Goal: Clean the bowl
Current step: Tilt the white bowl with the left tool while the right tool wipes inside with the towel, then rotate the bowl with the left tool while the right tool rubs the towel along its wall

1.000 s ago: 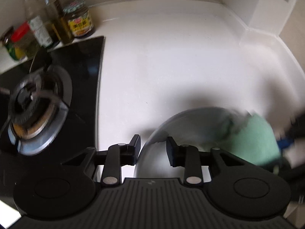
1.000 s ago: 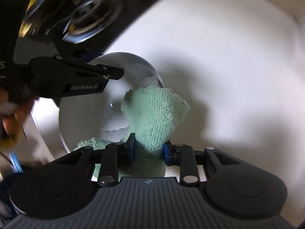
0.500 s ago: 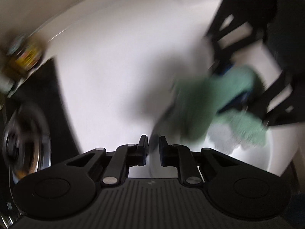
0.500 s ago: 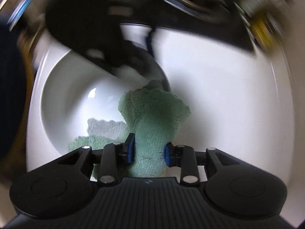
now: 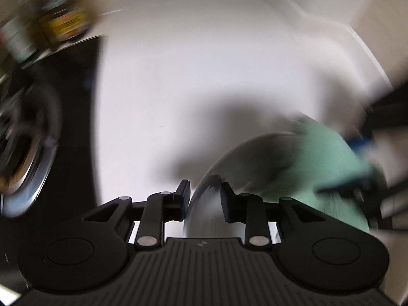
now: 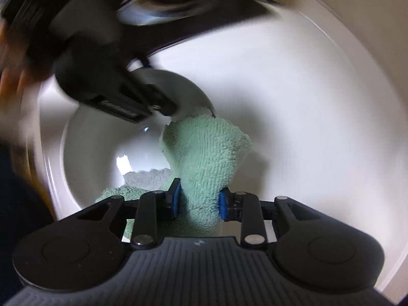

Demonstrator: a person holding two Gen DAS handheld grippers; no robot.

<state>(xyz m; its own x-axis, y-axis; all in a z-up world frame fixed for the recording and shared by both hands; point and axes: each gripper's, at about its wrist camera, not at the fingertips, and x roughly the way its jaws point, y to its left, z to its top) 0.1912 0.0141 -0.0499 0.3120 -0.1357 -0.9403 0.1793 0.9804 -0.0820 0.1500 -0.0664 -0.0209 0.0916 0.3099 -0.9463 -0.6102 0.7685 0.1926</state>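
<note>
Right wrist view shows the right gripper clamped on a green cloth, its blue pads pressing both sides of the bunched fabric. That cloth lies over the far right rim of the white bowl, which sits on the white counter. From the left comes the left gripper, its jaws narrowly parted astride the bowl's rim; whether they actually pinch it, blur hides. Far left lie a black stove and blurred jars.
</note>
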